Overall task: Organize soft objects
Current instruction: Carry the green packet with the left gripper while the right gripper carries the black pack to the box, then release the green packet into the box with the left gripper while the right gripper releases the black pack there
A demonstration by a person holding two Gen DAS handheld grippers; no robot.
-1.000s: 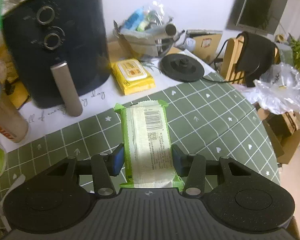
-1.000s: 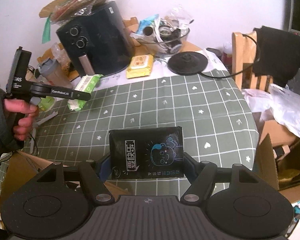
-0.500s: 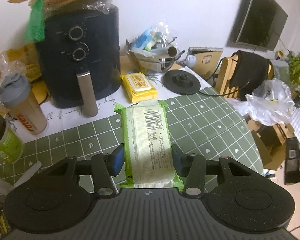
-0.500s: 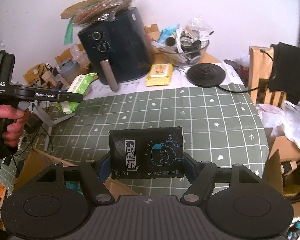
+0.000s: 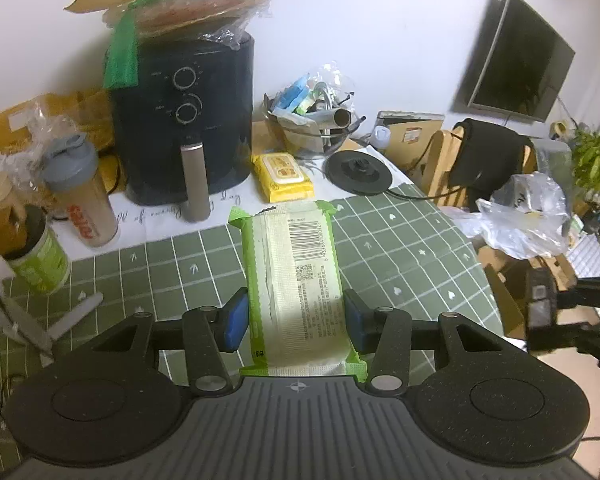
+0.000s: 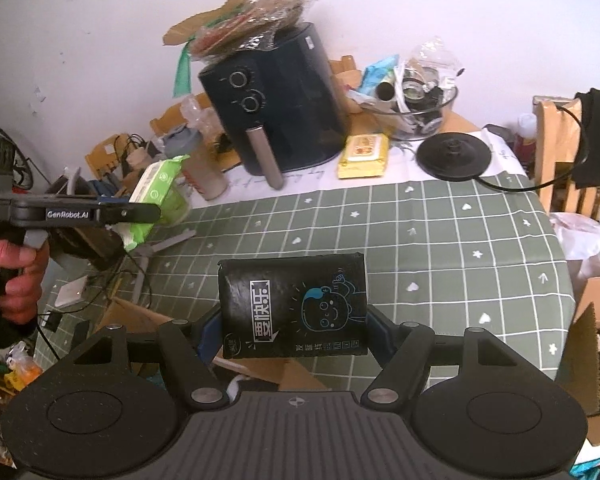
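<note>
The green wipes pack (image 5: pixel 296 284) sits lengthwise between the blue pads of the left tongs (image 5: pixel 296 320), which clamp it above the checked worktop (image 5: pixel 400 248), in front of the black air fryer (image 5: pixel 188 120). The right tongs (image 6: pixel 294 334) grip a black tissue pack (image 6: pixel 294 306) over the worktop's near edge, well apart from the air fryer. A yellow wipes pack (image 5: pixel 284 176) lies just beside the air fryer.
</note>
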